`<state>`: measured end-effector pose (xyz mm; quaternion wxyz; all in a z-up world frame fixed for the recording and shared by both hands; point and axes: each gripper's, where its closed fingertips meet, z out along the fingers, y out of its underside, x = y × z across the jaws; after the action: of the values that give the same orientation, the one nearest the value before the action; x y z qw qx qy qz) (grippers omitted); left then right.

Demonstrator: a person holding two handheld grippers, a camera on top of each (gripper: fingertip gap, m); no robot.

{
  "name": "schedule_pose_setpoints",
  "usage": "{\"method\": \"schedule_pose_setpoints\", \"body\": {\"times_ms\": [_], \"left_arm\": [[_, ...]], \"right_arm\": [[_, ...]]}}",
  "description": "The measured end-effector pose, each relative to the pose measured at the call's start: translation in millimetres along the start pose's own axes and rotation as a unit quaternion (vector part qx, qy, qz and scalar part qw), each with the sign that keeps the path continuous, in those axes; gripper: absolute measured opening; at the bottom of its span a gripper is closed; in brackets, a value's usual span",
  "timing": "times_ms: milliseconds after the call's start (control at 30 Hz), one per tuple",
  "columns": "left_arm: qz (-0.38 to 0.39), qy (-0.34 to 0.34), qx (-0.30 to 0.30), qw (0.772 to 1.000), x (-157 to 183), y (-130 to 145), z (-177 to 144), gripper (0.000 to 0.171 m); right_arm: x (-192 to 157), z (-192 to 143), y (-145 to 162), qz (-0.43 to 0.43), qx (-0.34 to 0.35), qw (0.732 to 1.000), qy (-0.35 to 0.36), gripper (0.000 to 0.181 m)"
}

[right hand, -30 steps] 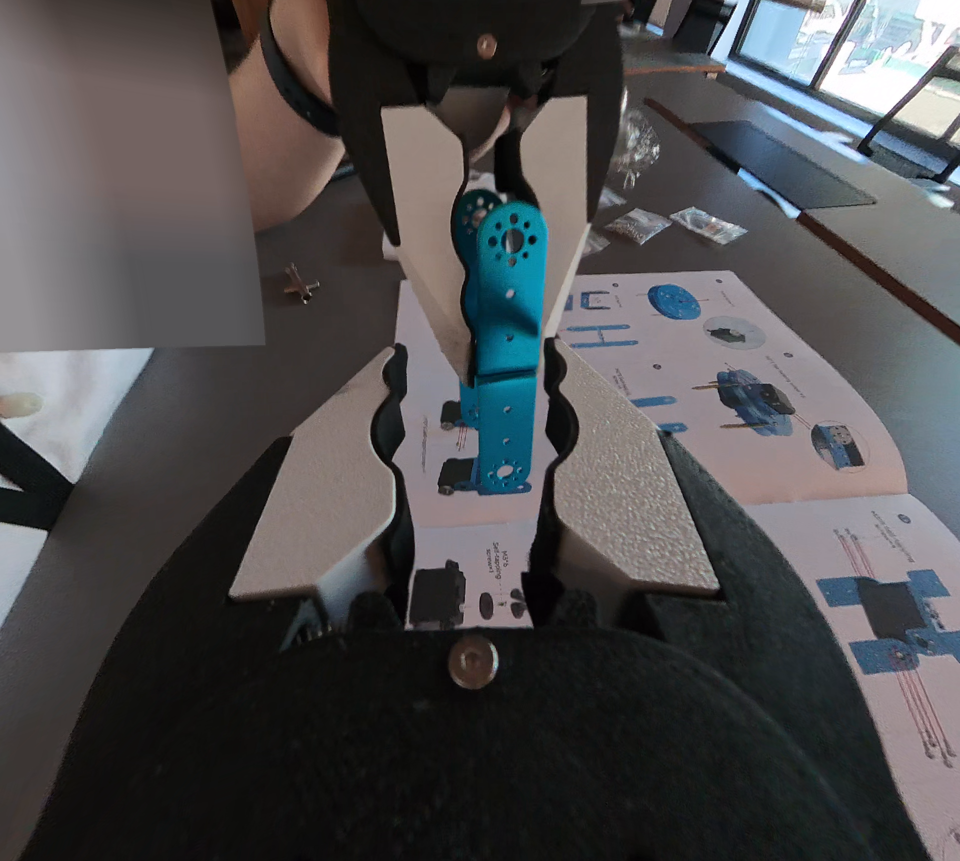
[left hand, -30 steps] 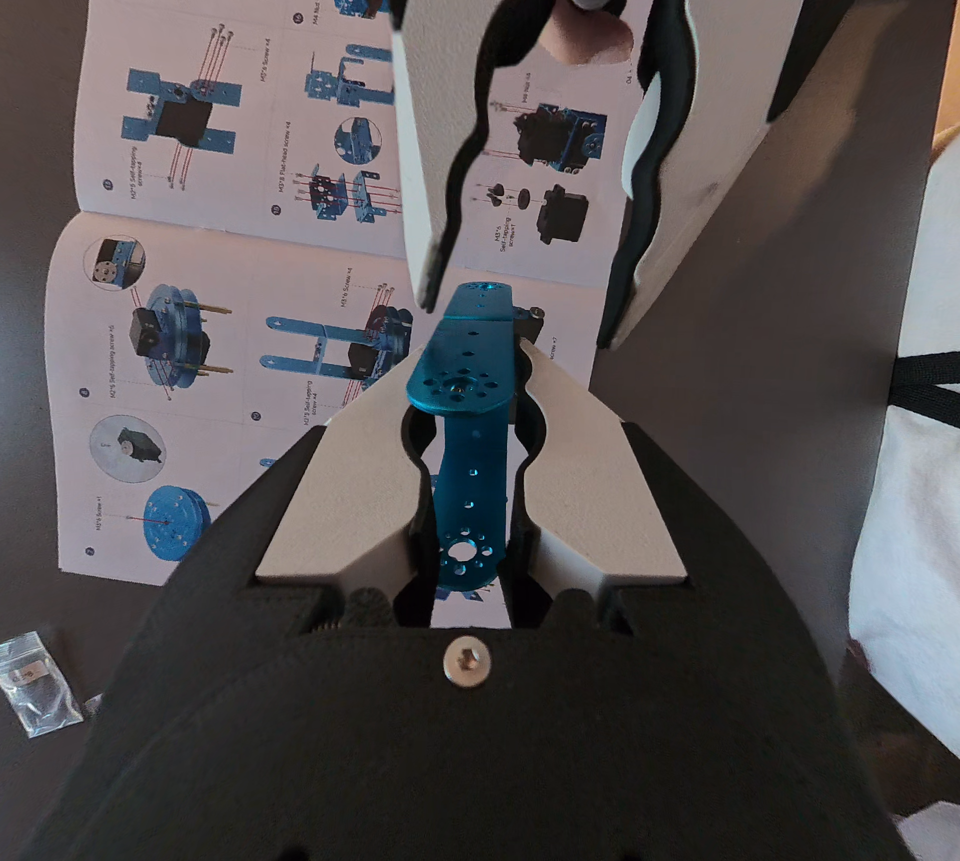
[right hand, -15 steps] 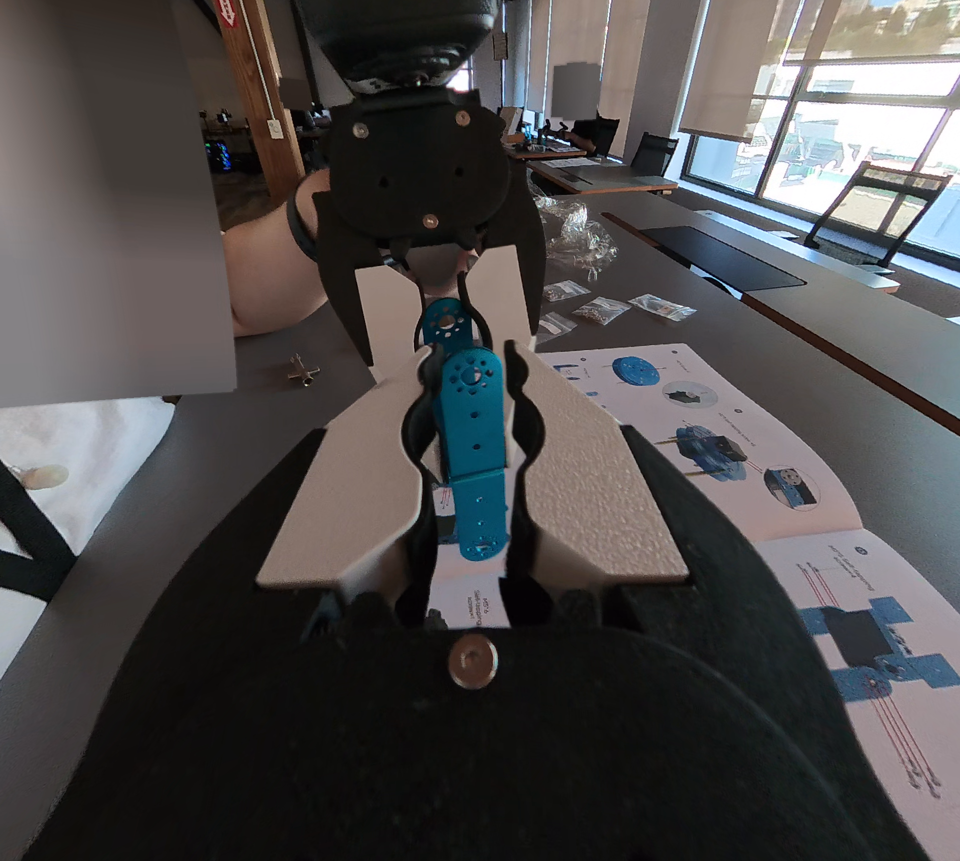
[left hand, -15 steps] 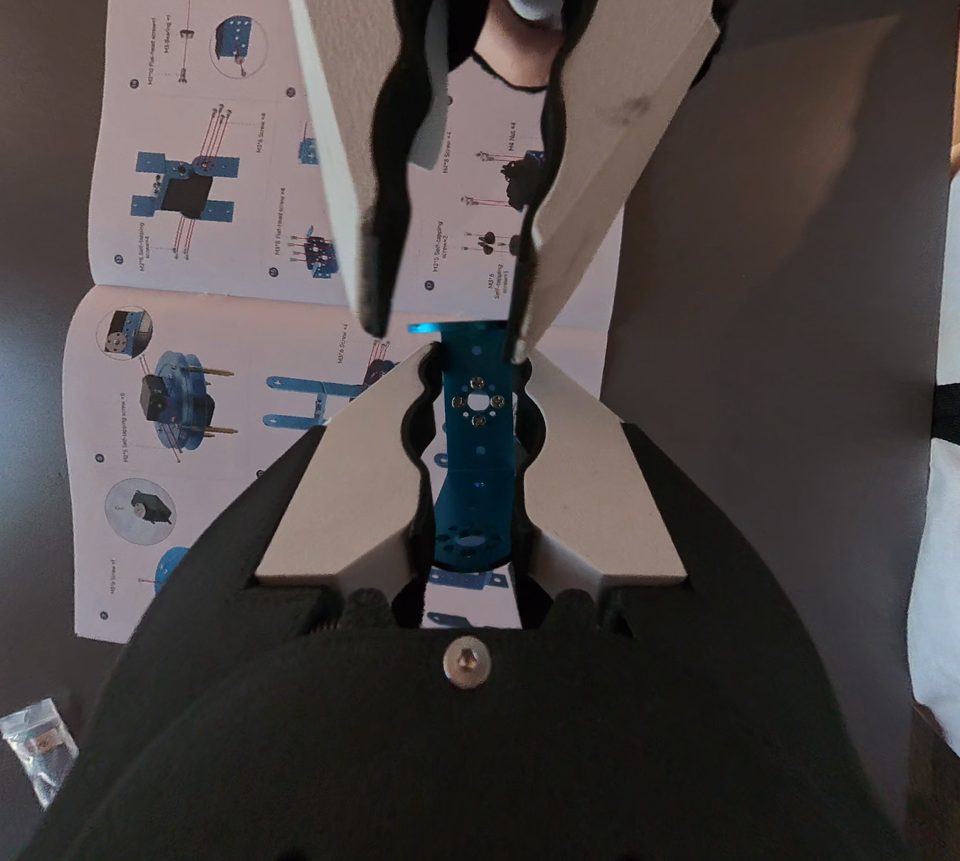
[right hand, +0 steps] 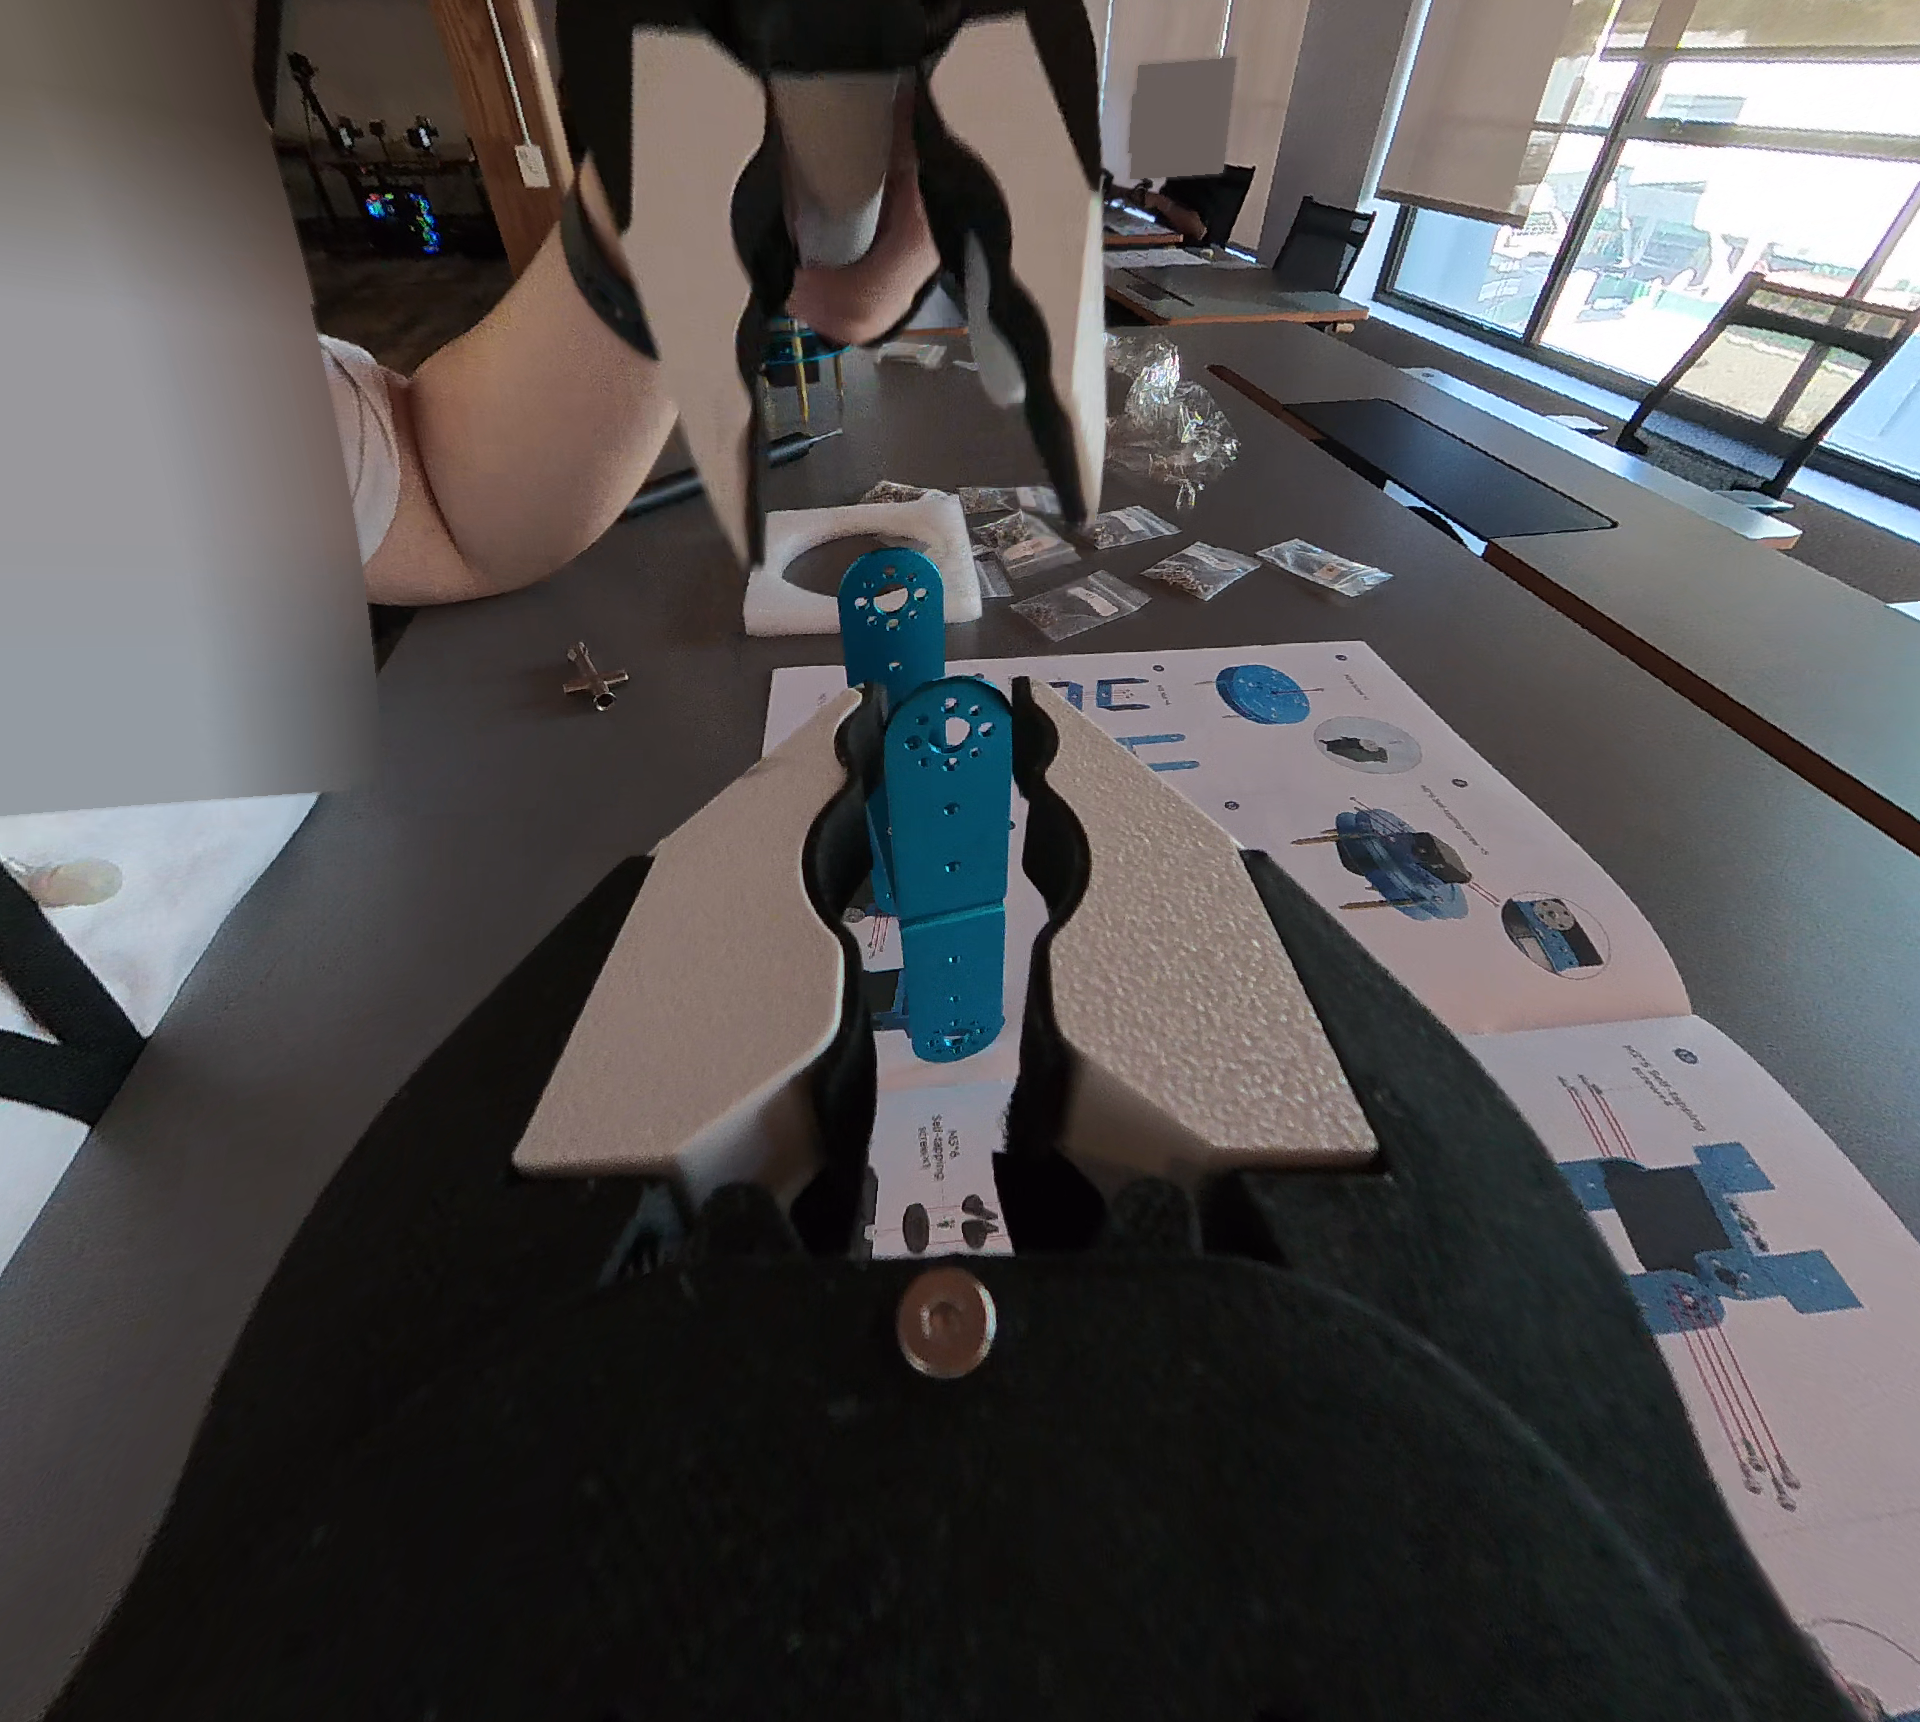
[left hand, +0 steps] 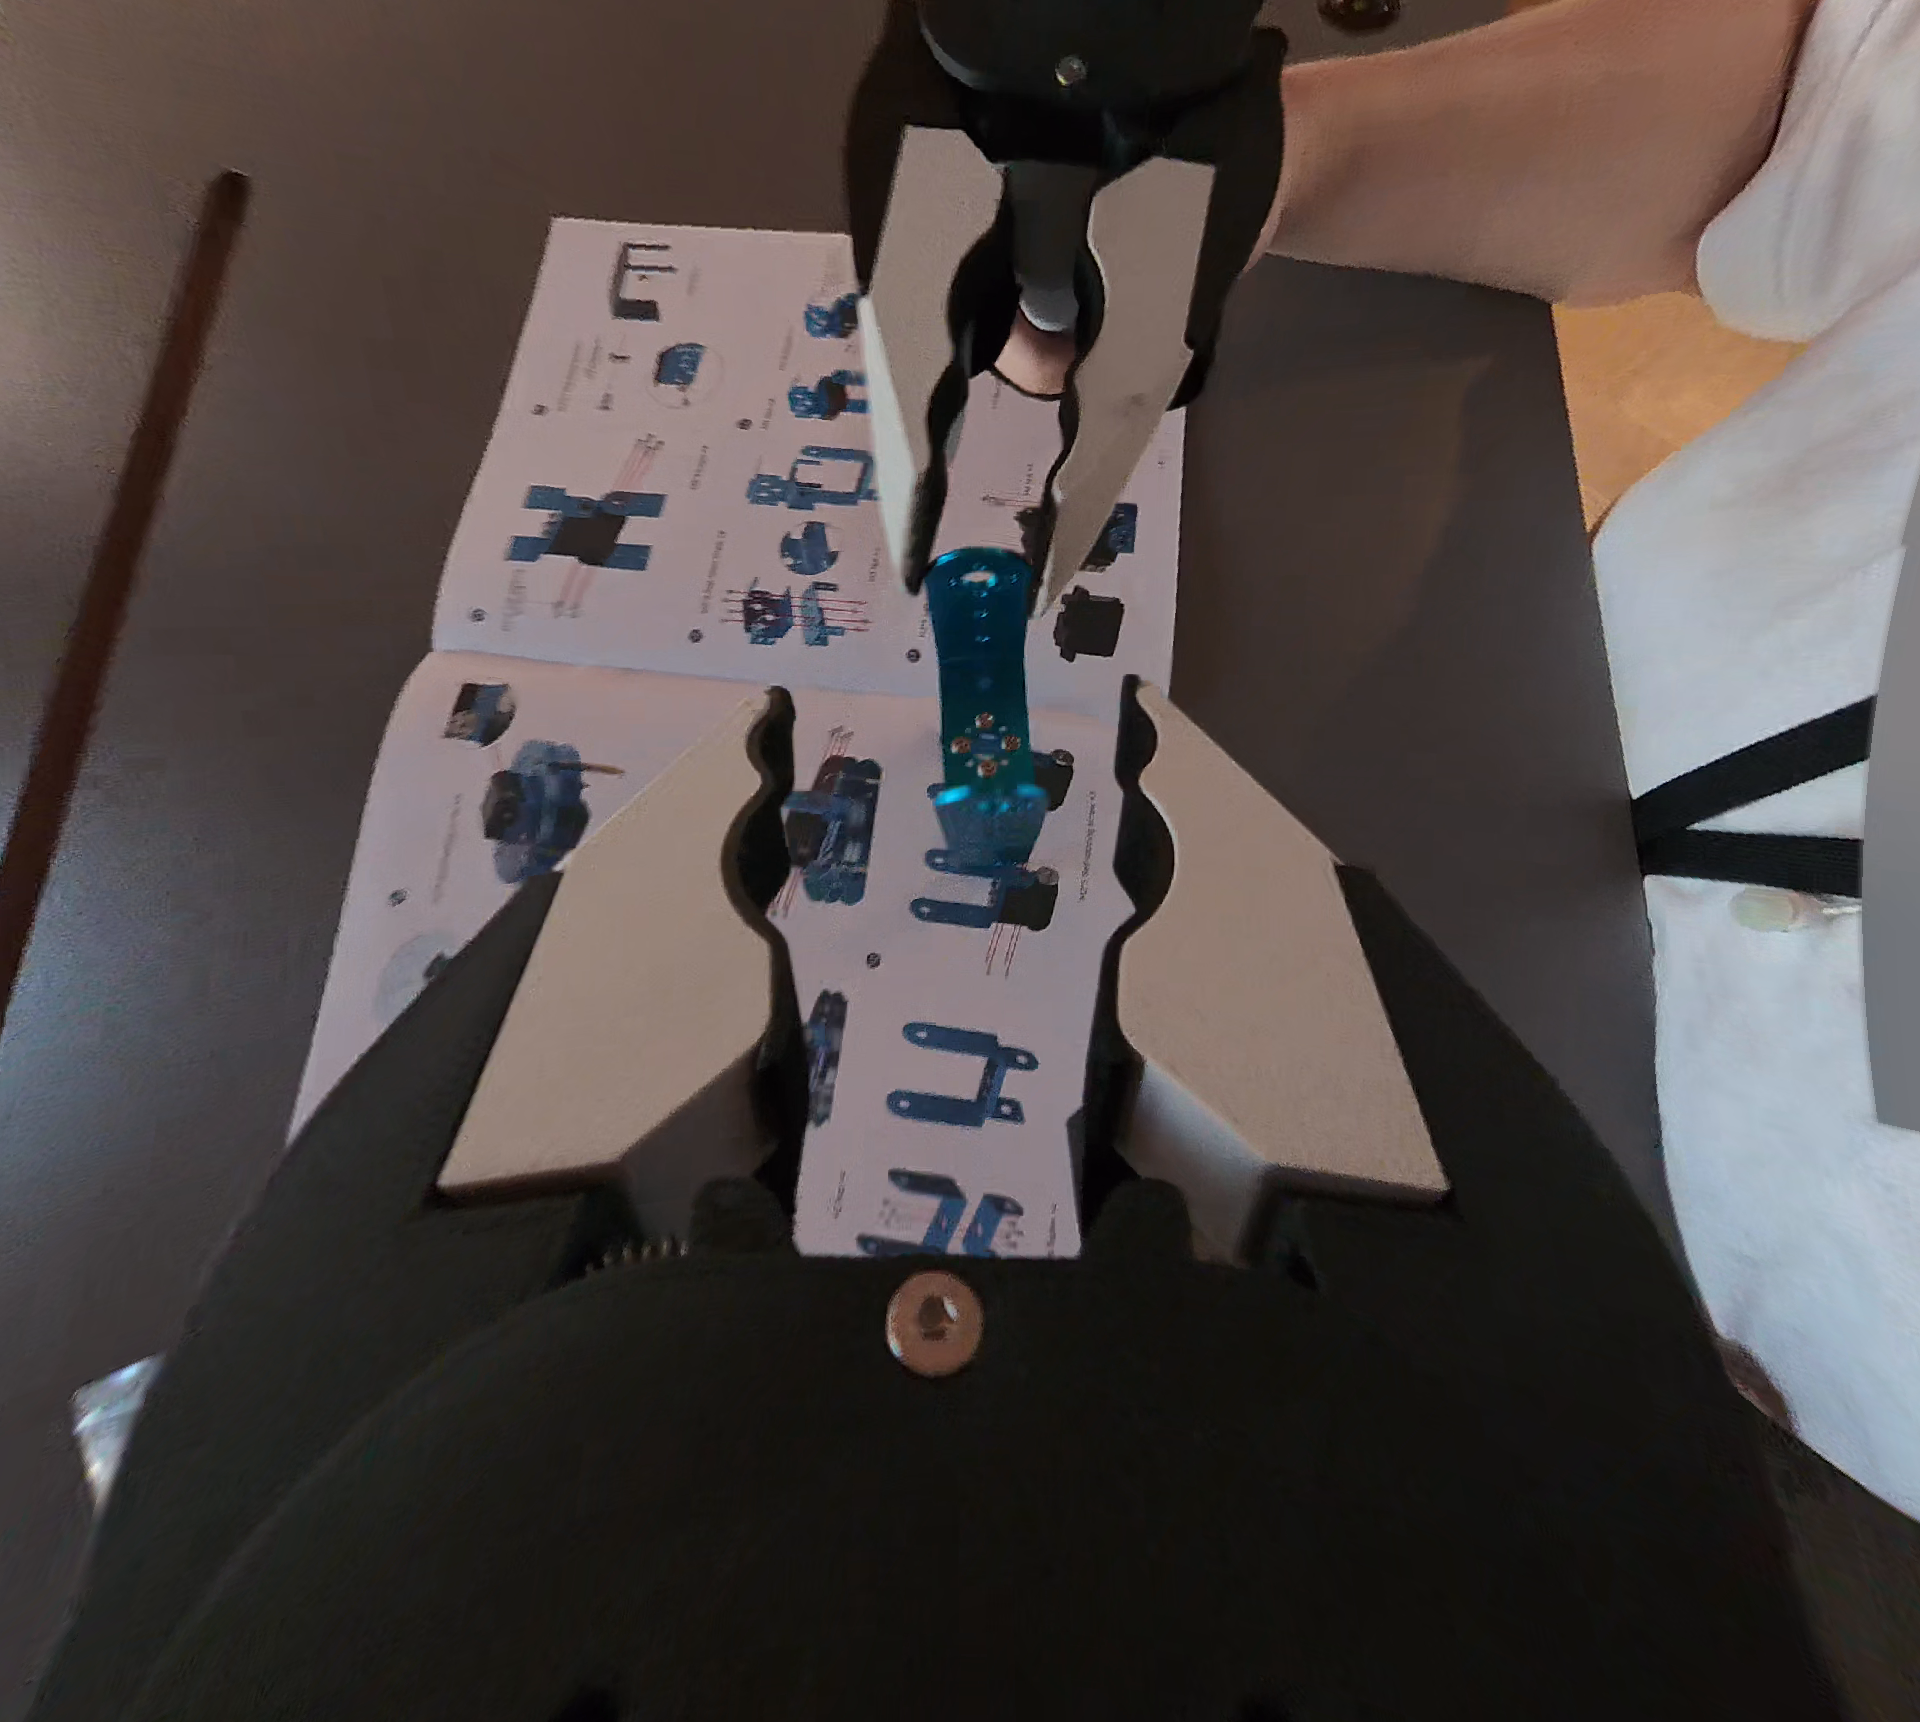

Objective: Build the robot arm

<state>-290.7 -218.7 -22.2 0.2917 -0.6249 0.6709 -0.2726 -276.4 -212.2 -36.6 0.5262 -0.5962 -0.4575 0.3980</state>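
My right gripper [right hand: 940,704] is shut on a blue metal U-shaped bracket [right hand: 948,851] with round, holed ends, and holds it upright over an open instruction booklet [right hand: 1299,737]. In the left wrist view the same bracket [left hand: 982,685] hangs from the right gripper [left hand: 982,583], which reaches in from the far side. My left gripper [left hand: 951,701] is wide open and empty, close to the bracket but not touching it. In the right wrist view the left gripper [right hand: 914,534] hovers open above and beyond the bracket.
The booklet [left hand: 623,529] lies on a dark grey table [left hand: 416,114]. Beyond it are a white foam piece with a round hole [right hand: 790,602], several small bags of screws [right hand: 1195,571], crumpled plastic [right hand: 1169,415] and a small cross wrench [right hand: 594,685]. A person's arm [left hand: 1507,134] reaches in from the right. Both grippers' tips are close together, under 4 cm apart. Both grippers' tips are roughly 25 cm from the small cross wrench [right hand: 594,685].
The right gripper closed on the blue bracket. The left gripper, which held it before, let go, opened wide and drew back and up.
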Motion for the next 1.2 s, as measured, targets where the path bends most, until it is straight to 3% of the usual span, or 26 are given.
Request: {"method": "schedule_pose_setpoints", "body": {"times_ms": [100, 233, 400, 667, 933, 1033, 1200], "left_arm": [[-0.009, 0.007, 0.014, 1.000, 0, 3, -32, 0.047], [-0.008, 0.031, -0.019, 0.999, 7, 19, -39, 0.050], [0.013, 0.057, -0.045, 0.997, 16, 26, -25, 0.050], [0.068, 0.085, -0.113, 0.988, 32, 51, -2, 0.066], [0.057, 0.093, -0.142, 0.984, 34, 63, 22, 0.061], [0.040, 0.101, -0.136, 0.985, 42, 66, 31, 0.053], [0.030, 0.083, -0.125, 0.988, 47, 74, 47, 0.054]], "right_arm": [[-6, -1, 0, -0.019, -0.008, 1.000, -0.011, 0.024], [-17, -2, 2, -0.052, -0.022, 0.998, -0.028, 0.024], [-28, -3, 3, -0.112, -0.040, 0.992, -0.032, 0.024], [-26, -3, 4, -0.103, -0.037, 0.993, -0.033, 0.024], [-31, -3, 4, -0.116, -0.038, 0.992, -0.040, 0.024], [-37, -4, 6, -0.140, -0.045, 0.988, -0.047, 0.024], [-44, -1, 10, -0.180, -0.066, 0.981, -0.042, 0.024]]}}
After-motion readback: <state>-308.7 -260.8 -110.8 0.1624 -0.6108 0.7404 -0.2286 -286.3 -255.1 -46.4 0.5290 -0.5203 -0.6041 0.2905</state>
